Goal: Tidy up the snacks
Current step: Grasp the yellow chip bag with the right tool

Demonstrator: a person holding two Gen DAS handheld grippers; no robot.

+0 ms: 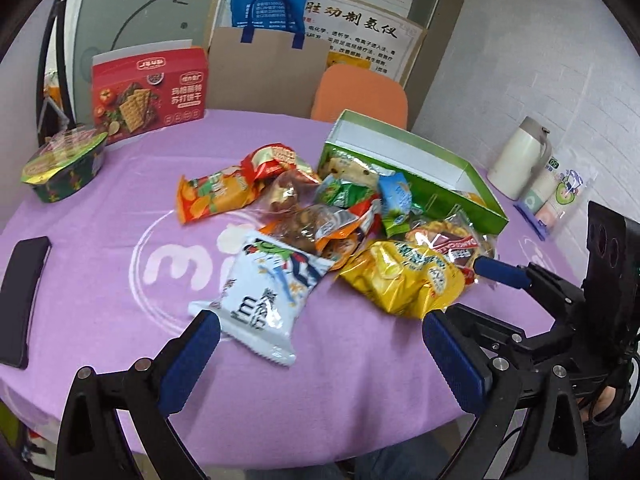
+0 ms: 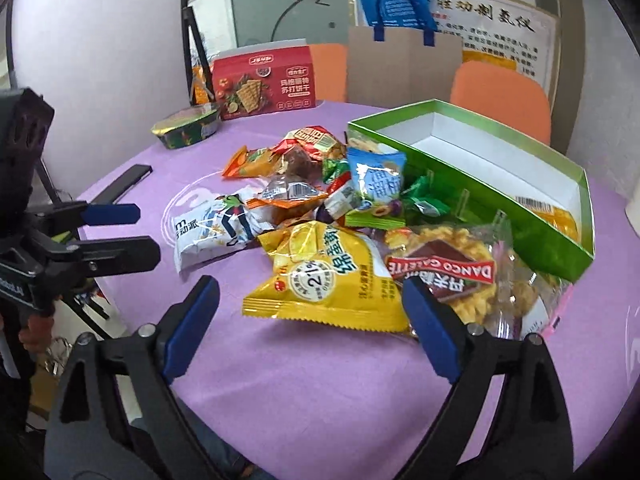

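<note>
A pile of snack packets (image 1: 340, 220) lies in the middle of a round counter (image 1: 100, 300) covered with a purple cloth. At the near edge of the pile a white packet with a cartoon figure (image 1: 266, 296) lies flat, and just to its right a yellow chip bag (image 1: 404, 280) rests partly on a clear packet with a red "DANCO GALETTE" label (image 2: 452, 276). Farther back lie an orange packet (image 1: 216, 196), a red packet (image 1: 276, 160) and a light blue packet (image 1: 396, 192), overlapping one another.

An open green box (image 1: 420, 176) with a white inside sits at the far right of the pile, touching it; something yellow lies in its right end (image 2: 560, 216).

The left hand-held gripper (image 1: 320, 352) hovers above the near side of the counter with its blue-padded jaws spread wide, holding nothing; the corner of the white packet lies between its fingers. The right hand-held gripper (image 2: 312, 320) is likewise wide open and empty, just in front of the yellow chip bag.

Toward the back left stand a red cracker box (image 1: 148, 92) and a dark green foil-lidded bowl (image 1: 64, 168). A black phone (image 1: 20, 300) lies at the left edge. A cream thermos jug (image 1: 520, 160) stands at the far right, with an orange chair (image 1: 360, 96) behind the counter.
</note>
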